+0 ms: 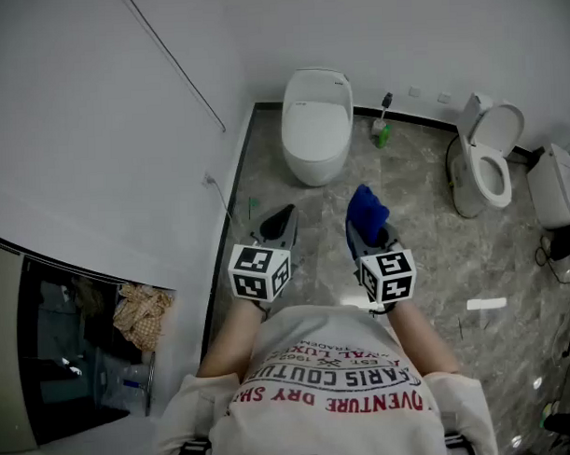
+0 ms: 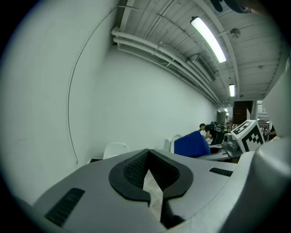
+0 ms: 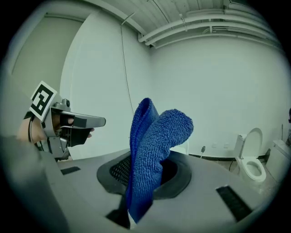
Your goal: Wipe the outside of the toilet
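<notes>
A white toilet with its lid down (image 1: 315, 126) stands against the far wall, well ahead of both grippers; the left gripper view shows the same toilet (image 2: 116, 149) small beyond the jaws. My right gripper (image 1: 369, 230) is shut on a blue cloth (image 1: 367, 210). In the right gripper view the cloth (image 3: 152, 150) sticks up folded from between the jaws of that gripper (image 3: 141, 182). My left gripper (image 1: 283, 215) is held level beside it. Its jaws (image 2: 152, 191) are shut with nothing in them.
A second toilet (image 1: 483, 164) with its lid up stands at the right, also seen as a toilet (image 3: 251, 157) in the right gripper view. A toilet brush (image 1: 382, 125) stands between the two. A white wall (image 1: 123, 134) runs along the left. A checked rag (image 1: 139, 311) lies lower left.
</notes>
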Motion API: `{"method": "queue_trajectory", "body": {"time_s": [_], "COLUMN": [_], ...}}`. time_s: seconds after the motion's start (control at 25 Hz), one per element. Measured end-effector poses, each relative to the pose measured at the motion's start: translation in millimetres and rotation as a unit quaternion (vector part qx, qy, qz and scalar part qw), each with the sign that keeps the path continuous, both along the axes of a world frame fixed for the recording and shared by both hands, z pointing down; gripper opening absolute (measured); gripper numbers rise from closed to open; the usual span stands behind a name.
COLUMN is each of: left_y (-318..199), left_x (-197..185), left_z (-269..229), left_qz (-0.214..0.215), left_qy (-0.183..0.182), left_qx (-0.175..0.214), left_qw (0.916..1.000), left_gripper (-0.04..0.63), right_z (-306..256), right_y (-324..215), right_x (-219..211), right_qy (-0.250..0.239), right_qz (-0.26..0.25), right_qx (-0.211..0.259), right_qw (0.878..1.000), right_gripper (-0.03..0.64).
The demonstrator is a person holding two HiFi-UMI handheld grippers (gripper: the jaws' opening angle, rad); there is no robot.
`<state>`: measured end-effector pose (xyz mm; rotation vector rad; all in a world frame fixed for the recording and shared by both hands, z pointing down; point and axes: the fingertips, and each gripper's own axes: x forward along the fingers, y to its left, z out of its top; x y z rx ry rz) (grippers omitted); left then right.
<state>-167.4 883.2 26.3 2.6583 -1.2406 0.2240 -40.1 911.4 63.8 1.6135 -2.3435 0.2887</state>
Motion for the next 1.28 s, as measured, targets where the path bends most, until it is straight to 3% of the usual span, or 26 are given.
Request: {"method": "queue_trajectory", "body": {"time_s": [0.52,0.92,1.12,1.28], "left_y": [-7.6,-27.4,-65.4,-126.6], "left_x": [17.0,33.6,39.6,43.9], "left_z": [9.9,43.5,56.3,65.0], "left_qz": [-0.006,-0.030,-0.037,-0.033], "left_qy": [-0.001,-0.003,-0.004,-0.004], "left_qx": [-0.011,-0.042,-0.064,-0.070], "left_qw": [0.9999,0.9987,0.9973,0.9970], "left_gripper": [0.006,0.006,0.006,0.006], "right_z": [9.9,33.1,35.4,46.5], "right_y": [-8.4,-19.0,-55.1,-113.6], "right_x": [22.0,43.1,47.5,48.1], "right_qy": [-0.021,-0.010,-0.013,-0.010], "right_qz": [0.009,-0.026,-0.039,-0.046], "right_qx": [-0.016,-0.038,-0.046,-0.055], "right_qw": [1.000,0.999,0.998,0.997], "right_gripper": [0.074,0.075,0.075,0.075]}}
